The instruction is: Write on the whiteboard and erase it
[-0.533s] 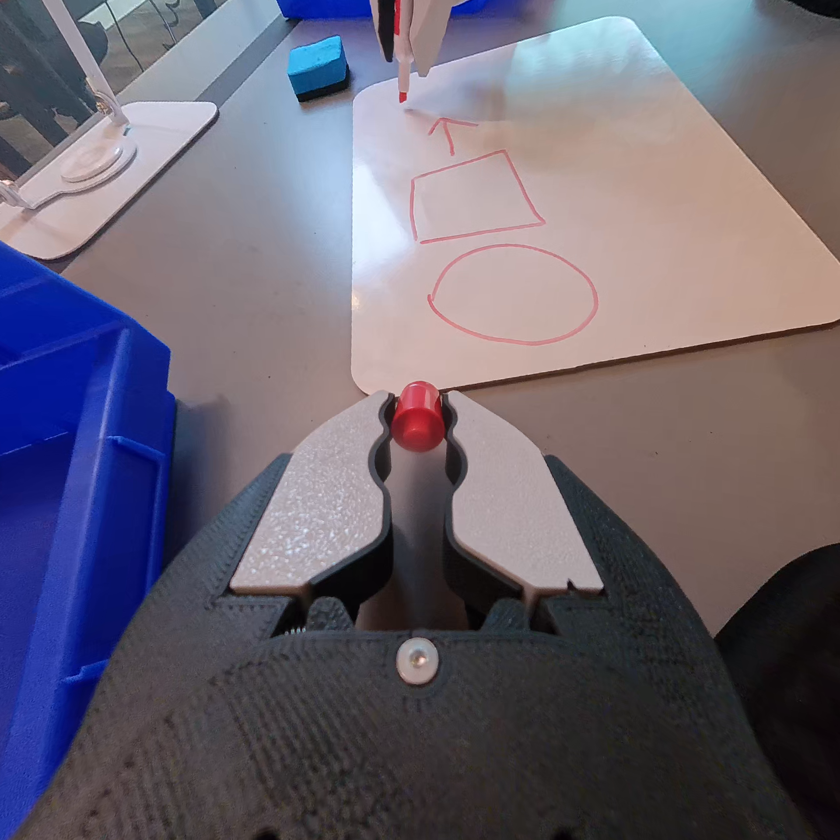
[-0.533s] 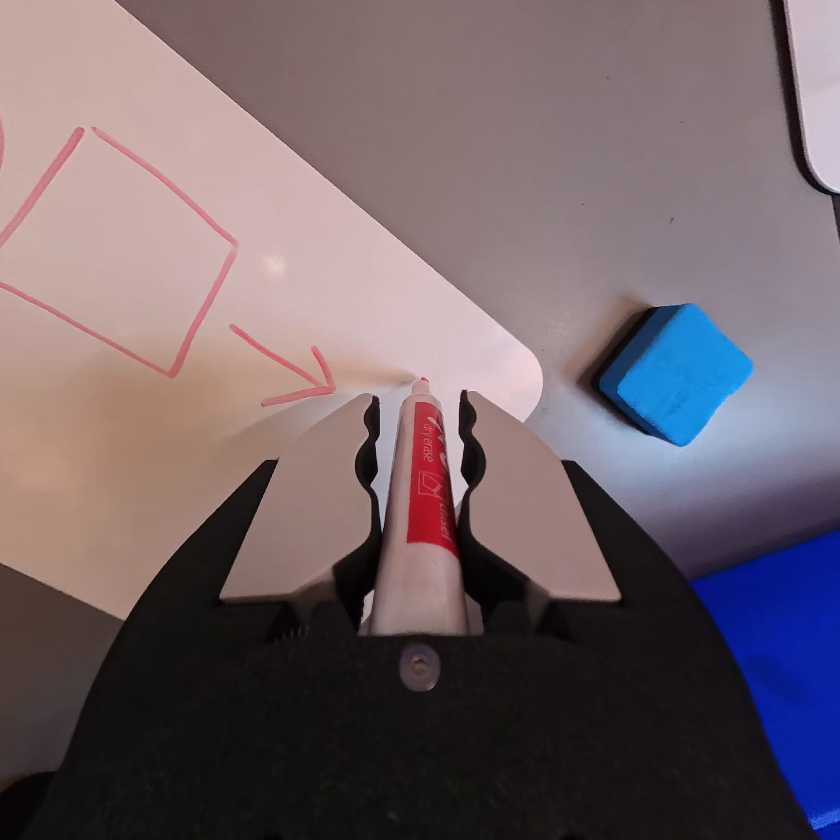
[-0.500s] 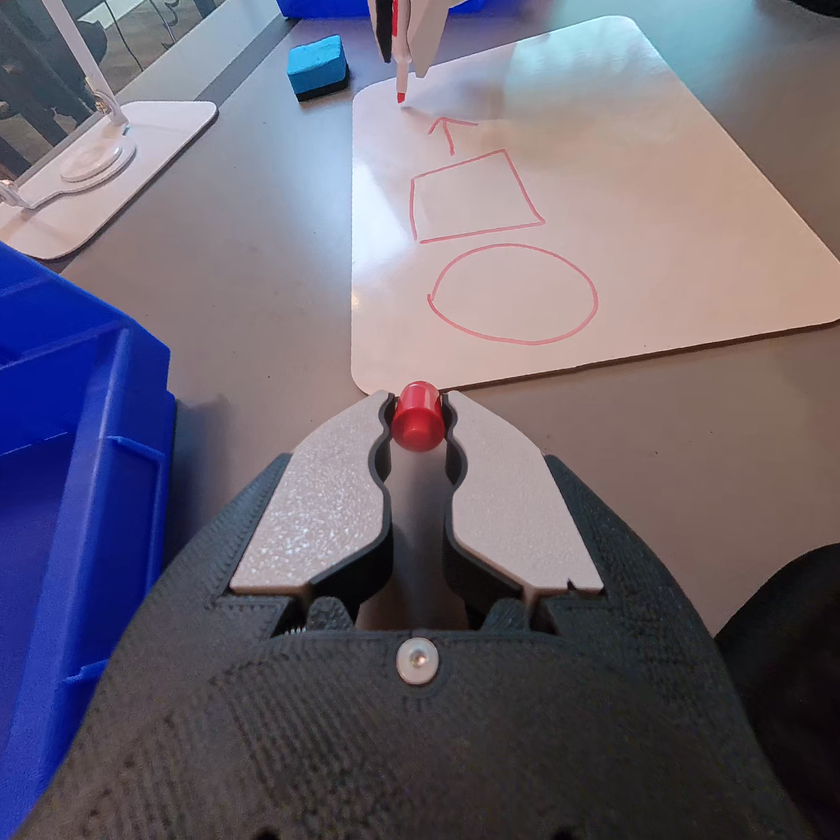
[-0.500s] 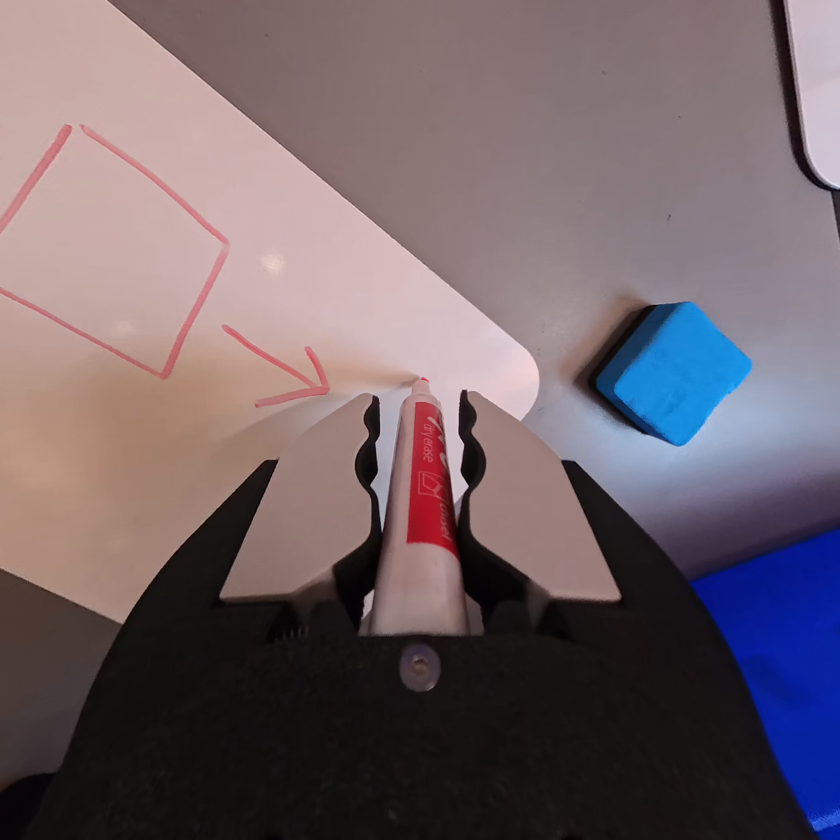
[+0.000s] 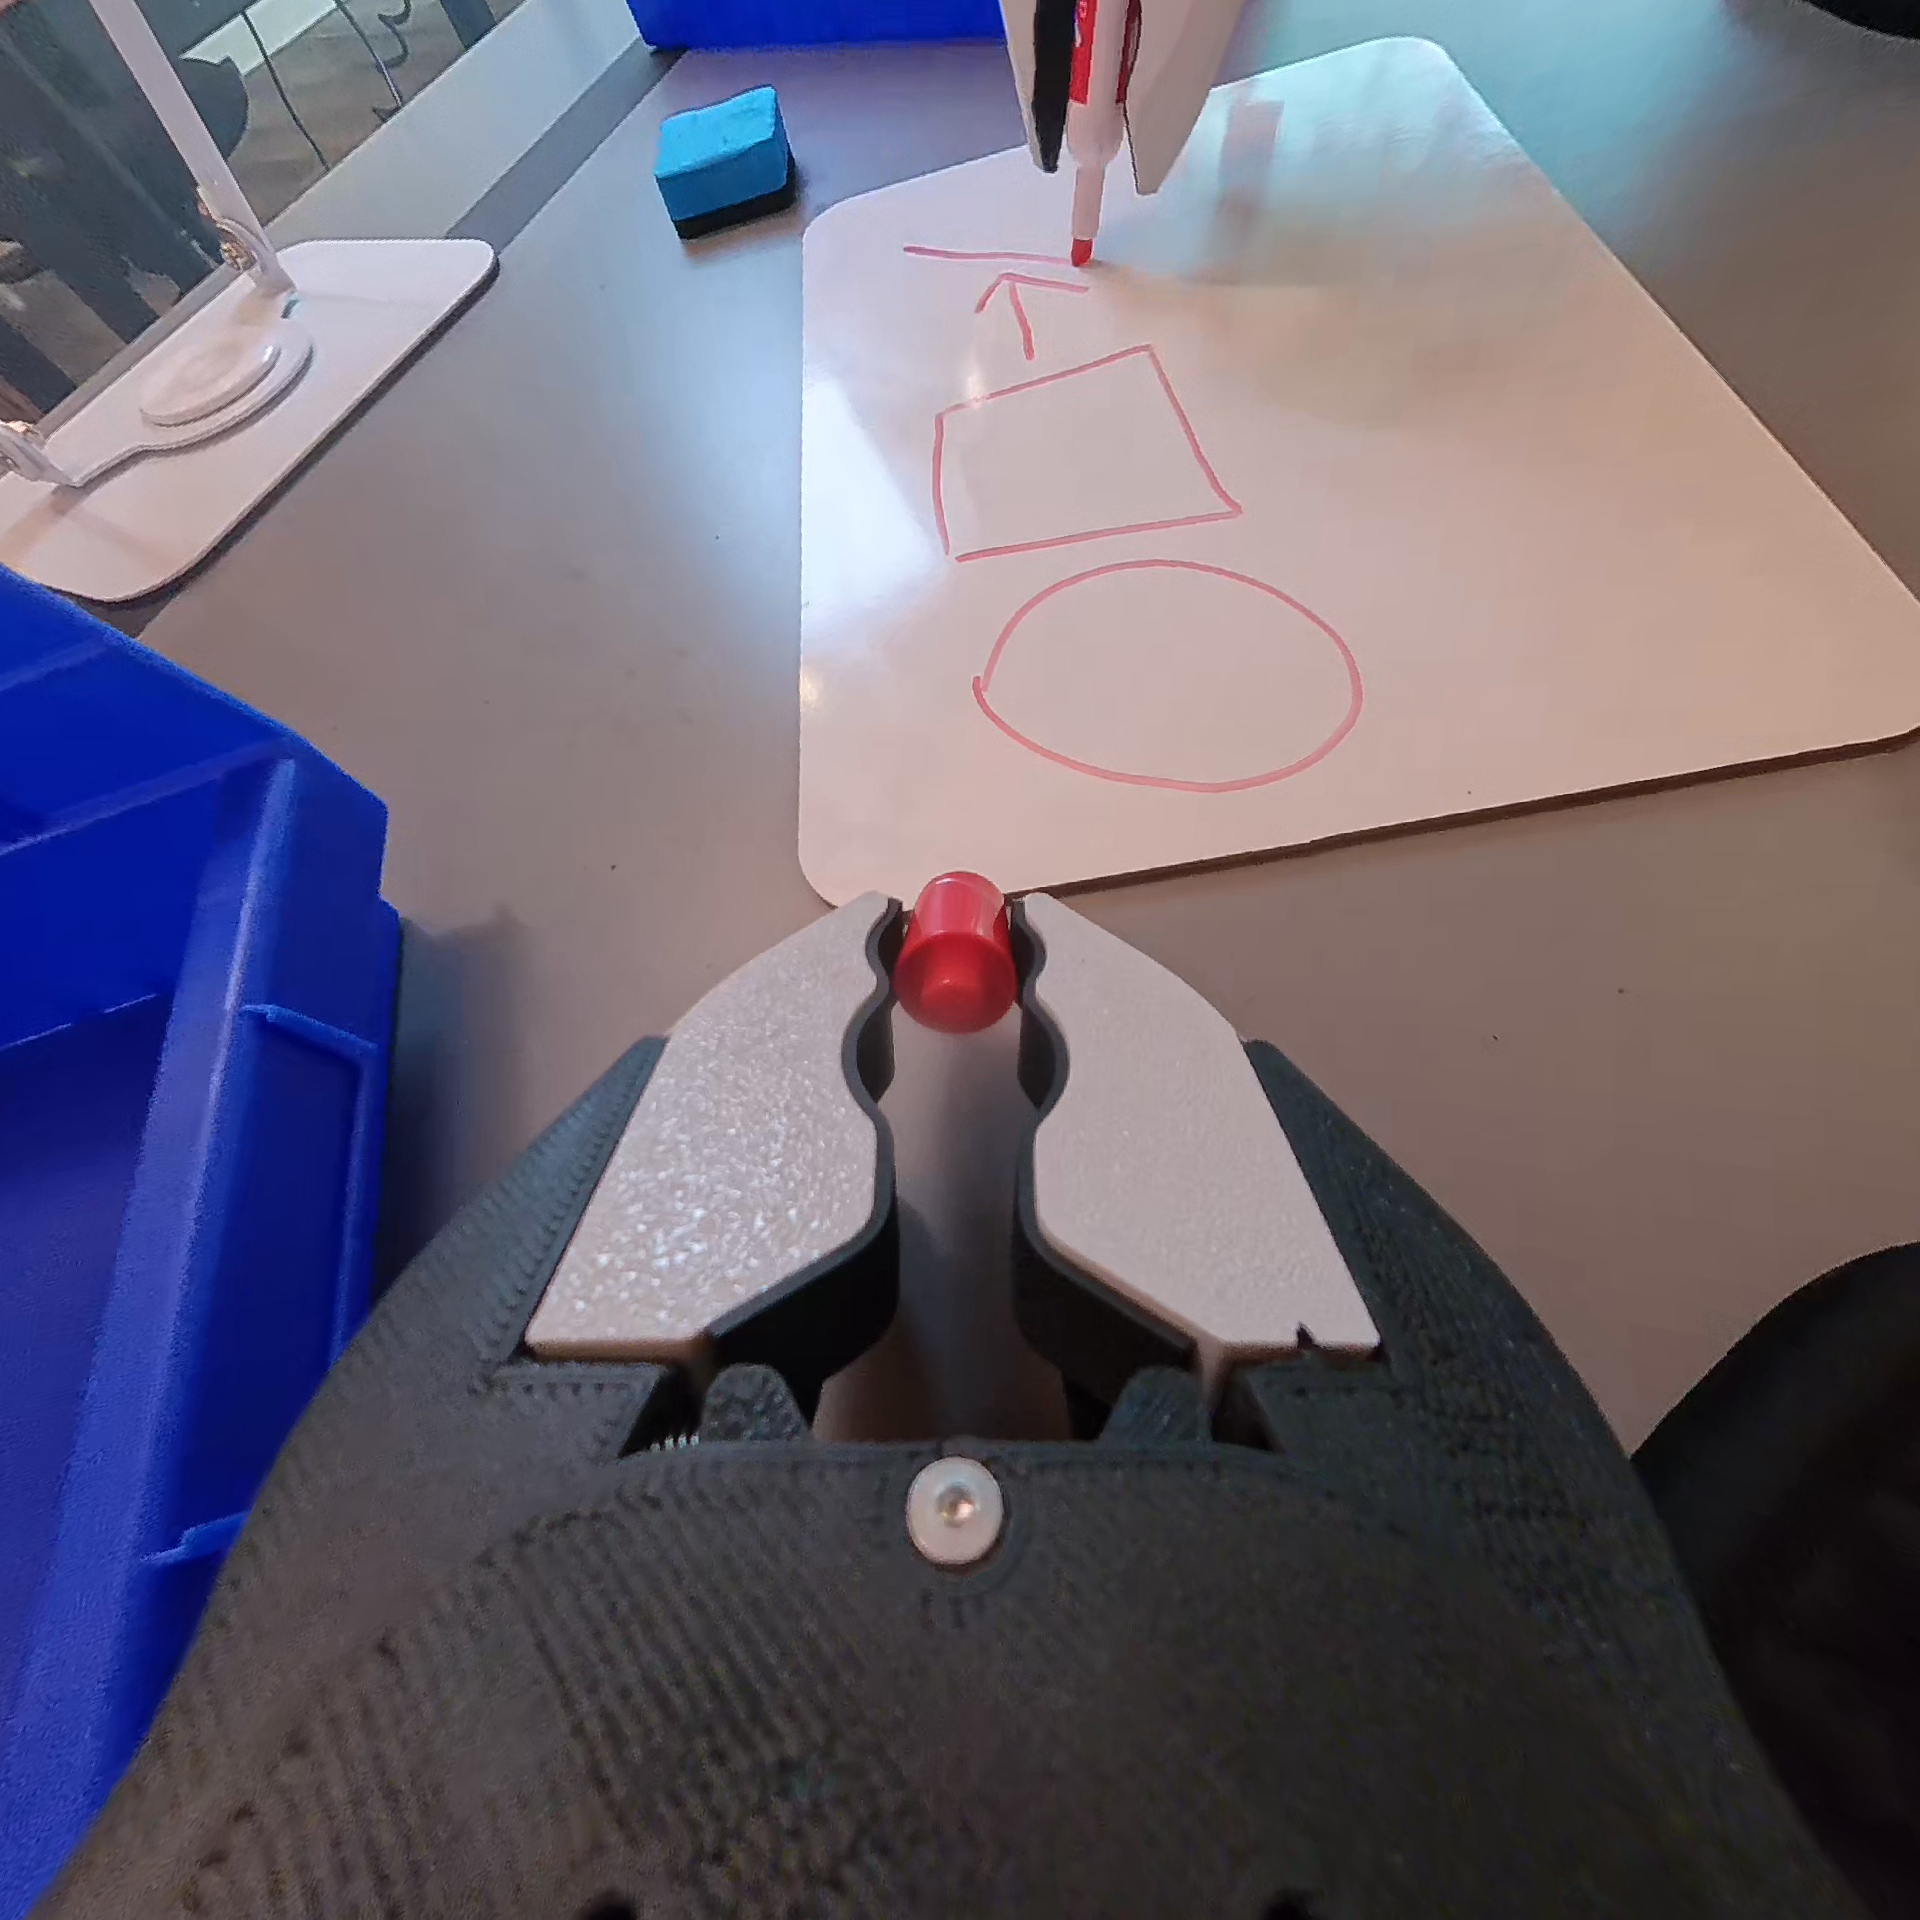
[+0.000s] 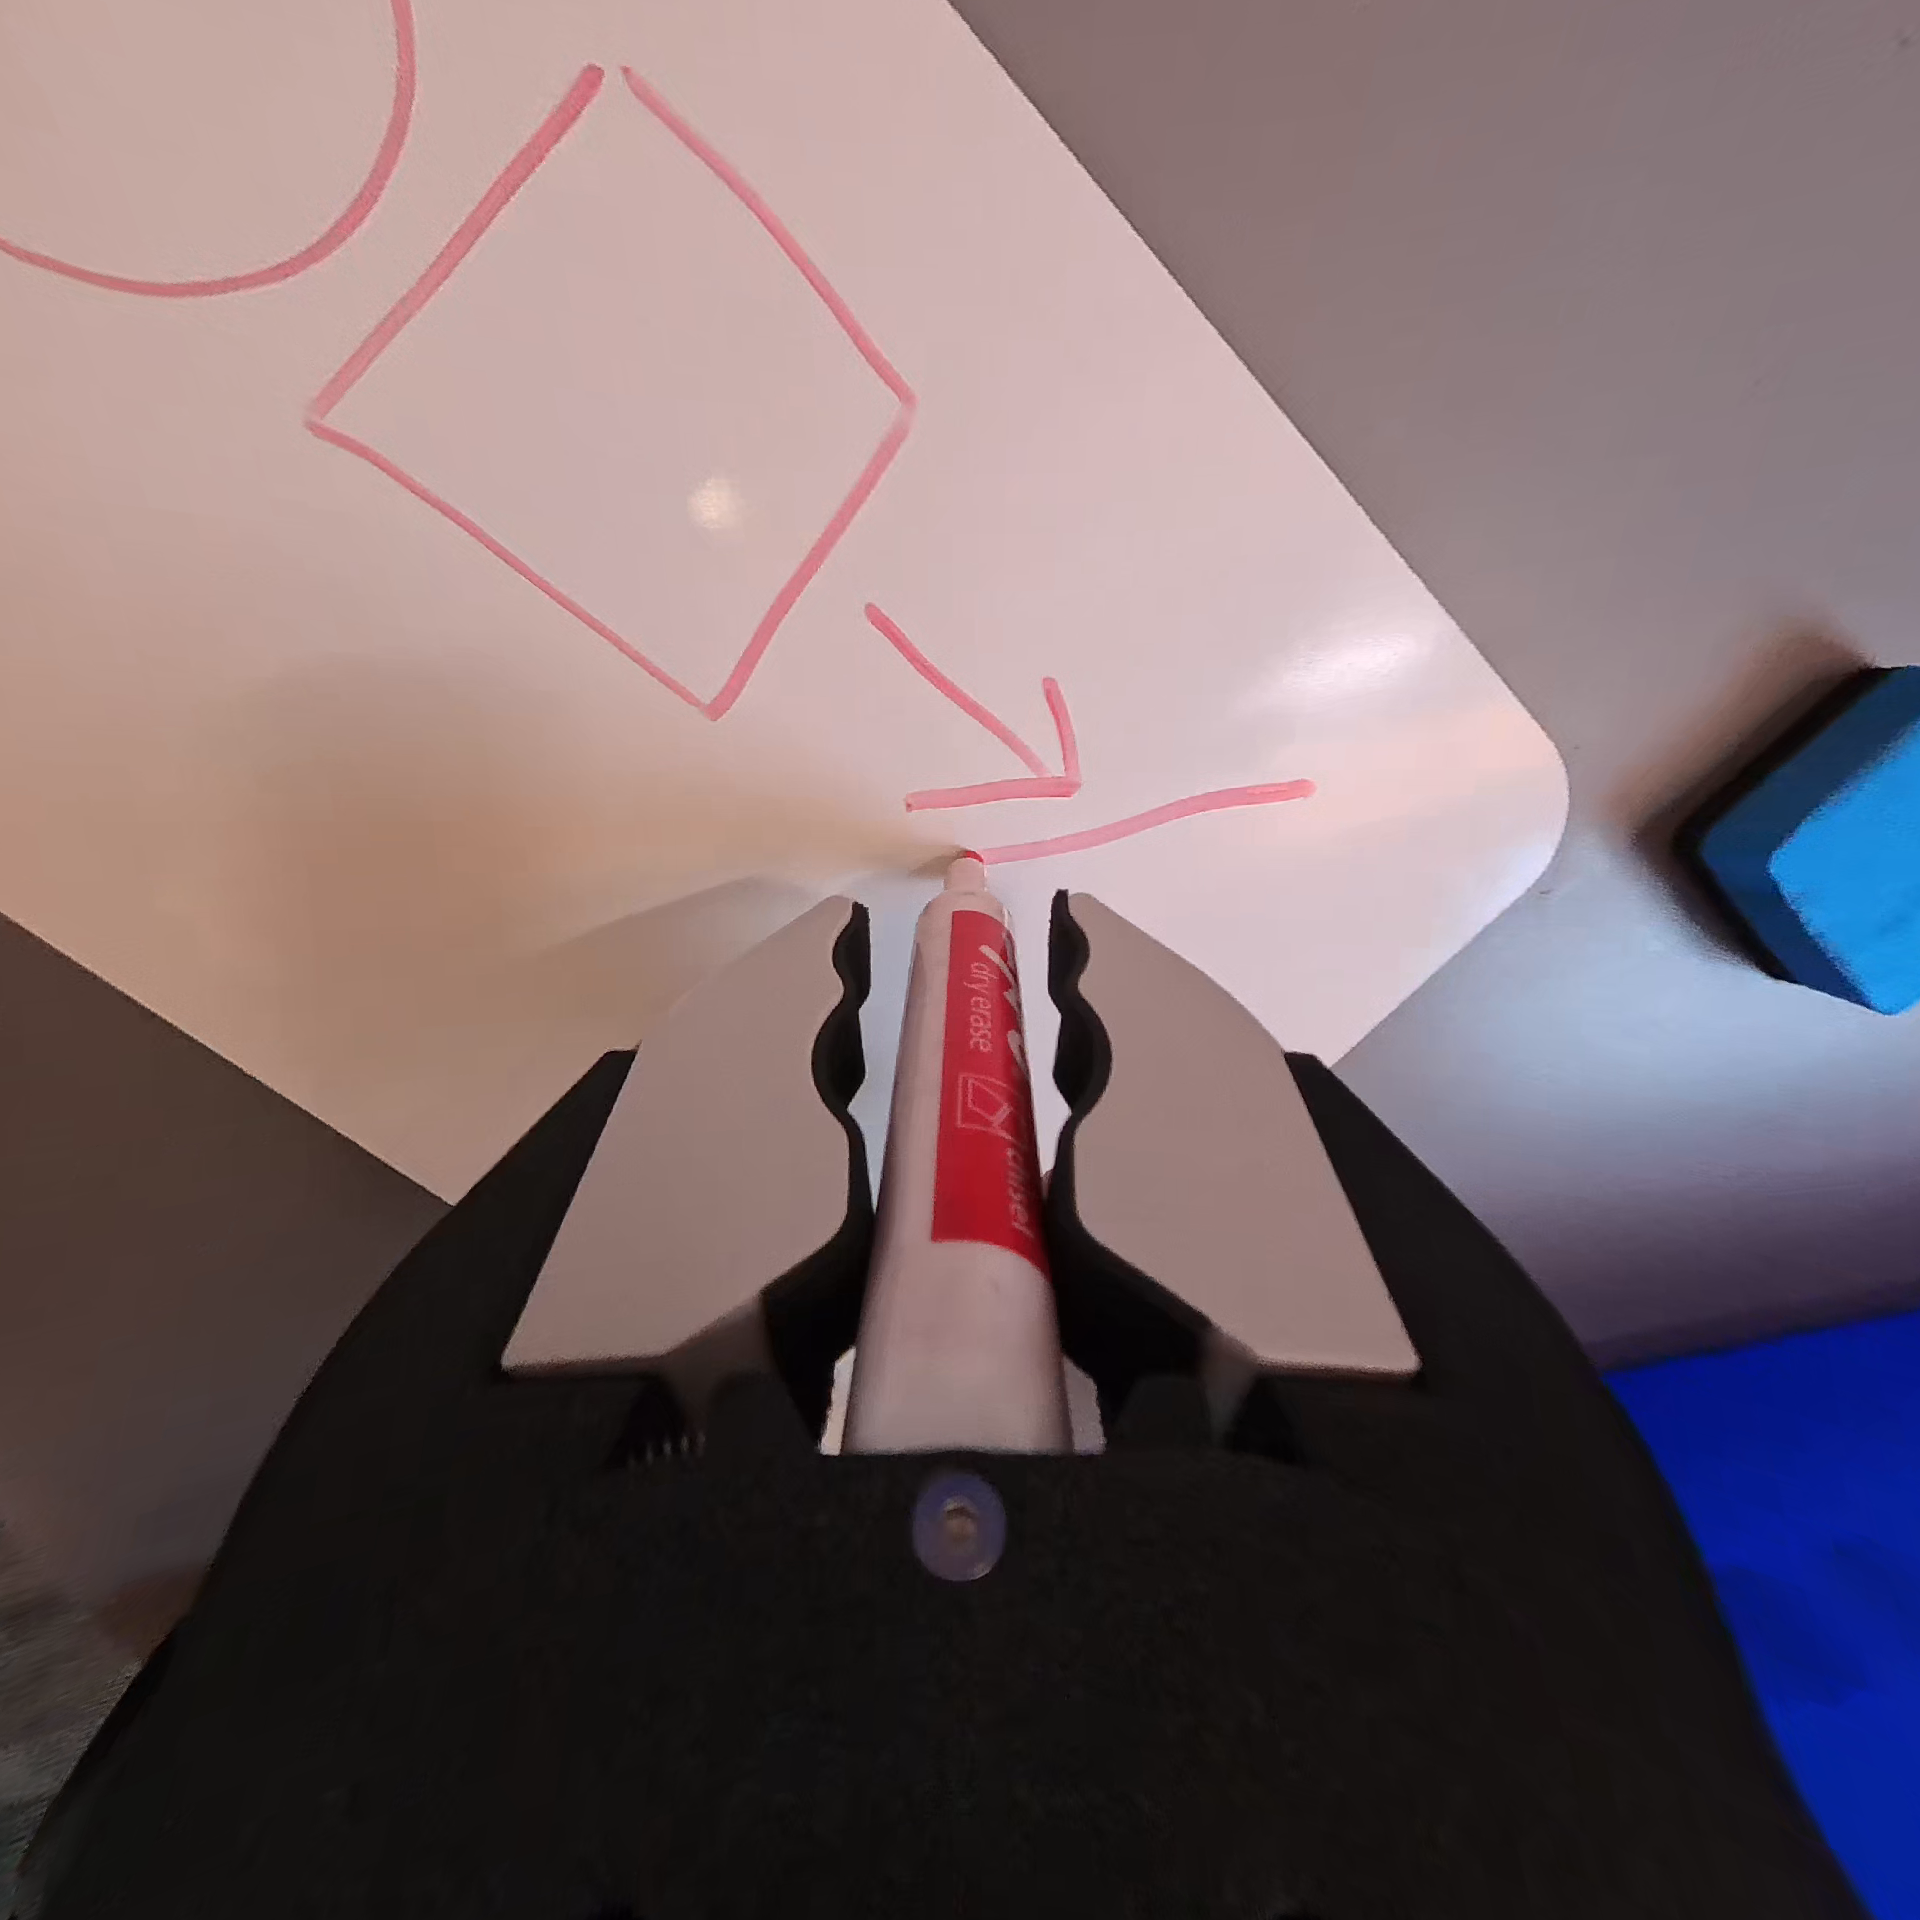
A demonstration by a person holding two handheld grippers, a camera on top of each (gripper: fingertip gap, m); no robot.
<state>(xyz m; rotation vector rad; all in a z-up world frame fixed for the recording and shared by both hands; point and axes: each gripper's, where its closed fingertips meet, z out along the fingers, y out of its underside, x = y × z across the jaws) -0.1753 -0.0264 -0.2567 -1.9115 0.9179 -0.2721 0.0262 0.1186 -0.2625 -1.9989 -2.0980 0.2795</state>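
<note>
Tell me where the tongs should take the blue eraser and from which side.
Probably from above, across the eraser's two long sides. It lies flat on the table, blue foam up, with clear space around it beside the whiteboard.

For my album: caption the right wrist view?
Right gripper holds a red marker, drawing a line on the whiteboard.
</note>
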